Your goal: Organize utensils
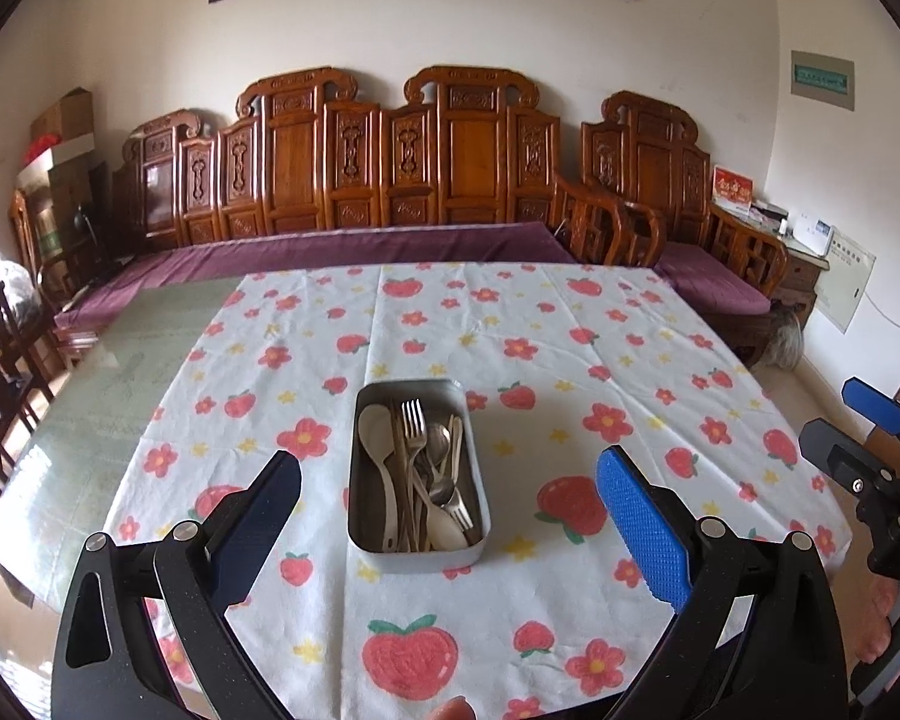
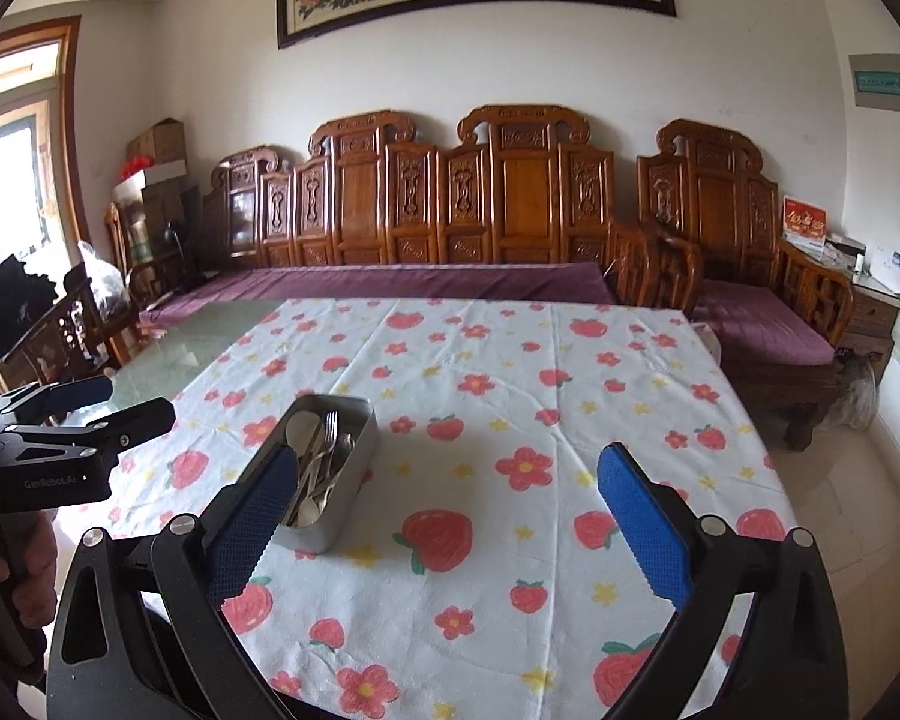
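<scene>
at the centre of the left wrist view, a metal tin sits on the strawberry-and-flower tablecloth, long side running away from the camera. inside it lie a white spoon, a fork with tines toward the far end, and a tangle of steel spoons and forks overlapping one another; how many pieces there are is hard to say from the pile.

the left gripper hangs level above the near edge of the table, pointing straight at the tin, its blue-padded fingers spread wide to either side of it and touching nothing. at the right edge of that frame the right gripper shows side-on, also parted, with the person's hand wrapped round its handle at the lower right.

in the right wrist view the right gripper is released too, fingers wide and empty, aimed across the cloth with the tin at centre left, partly behind its left finger. the left gripper enters from the left edge, held by a hand in the lower left corner. bare glass tabletop lies beyond the cloth at the left, and a carved wooden bench fills the back.
</scene>
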Available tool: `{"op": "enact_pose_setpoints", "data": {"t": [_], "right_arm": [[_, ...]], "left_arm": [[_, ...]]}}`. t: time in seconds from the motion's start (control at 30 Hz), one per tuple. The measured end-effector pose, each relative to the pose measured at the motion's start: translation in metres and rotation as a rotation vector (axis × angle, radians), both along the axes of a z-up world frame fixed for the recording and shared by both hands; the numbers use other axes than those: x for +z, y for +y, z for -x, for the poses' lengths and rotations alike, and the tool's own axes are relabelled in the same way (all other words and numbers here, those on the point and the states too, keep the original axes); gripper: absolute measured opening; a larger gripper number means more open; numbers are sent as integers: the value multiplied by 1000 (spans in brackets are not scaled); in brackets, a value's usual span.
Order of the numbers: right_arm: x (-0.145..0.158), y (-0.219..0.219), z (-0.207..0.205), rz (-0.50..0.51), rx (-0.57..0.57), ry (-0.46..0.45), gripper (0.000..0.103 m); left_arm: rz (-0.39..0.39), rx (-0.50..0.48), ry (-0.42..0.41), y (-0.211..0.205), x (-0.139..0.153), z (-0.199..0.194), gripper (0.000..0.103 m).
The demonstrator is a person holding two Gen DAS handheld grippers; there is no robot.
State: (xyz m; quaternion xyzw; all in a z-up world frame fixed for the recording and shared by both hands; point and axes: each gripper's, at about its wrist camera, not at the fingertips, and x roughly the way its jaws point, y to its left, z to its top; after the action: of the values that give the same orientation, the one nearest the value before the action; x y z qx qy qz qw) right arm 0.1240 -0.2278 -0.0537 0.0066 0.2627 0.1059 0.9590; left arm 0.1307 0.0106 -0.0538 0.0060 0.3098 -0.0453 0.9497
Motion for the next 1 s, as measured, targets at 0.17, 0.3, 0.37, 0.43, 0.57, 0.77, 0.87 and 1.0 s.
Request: {"op": "enact_pose_setpoints", "data": {"t": [0.17, 0.3, 0.37, 0.43, 0.57, 0.77, 0.87, 1.0], "right_arm": [[28, -4, 16, 3, -12, -66, 100], [48, -5, 28, 3, -15, -117, 100], [55, -6, 33, 5, -14, -135, 100], [59, -6, 37, 5, -15, -147, 100], [63, -7, 43, -5, -21, -161, 100], [66, -6, 44, -5, -27, -166, 100], [67, -6, 44, -7, -31, -165, 100], [68, -6, 43, -8, -38, -166, 100]], "left_arm": [[-8, -12, -72, -9, 32, 19, 95], [22, -12, -121, -10, 54, 34, 95], [12, -7, -132, -12, 61, 38, 95], [7, -9, -141, -15, 65, 42, 95], [2, -11, -151, -18, 69, 48, 95], [1, -12, -155, -20, 69, 50, 95], [4, -11, -156, -20, 67, 51, 95], [6, -10, -157, -19, 67, 50, 95]]}}
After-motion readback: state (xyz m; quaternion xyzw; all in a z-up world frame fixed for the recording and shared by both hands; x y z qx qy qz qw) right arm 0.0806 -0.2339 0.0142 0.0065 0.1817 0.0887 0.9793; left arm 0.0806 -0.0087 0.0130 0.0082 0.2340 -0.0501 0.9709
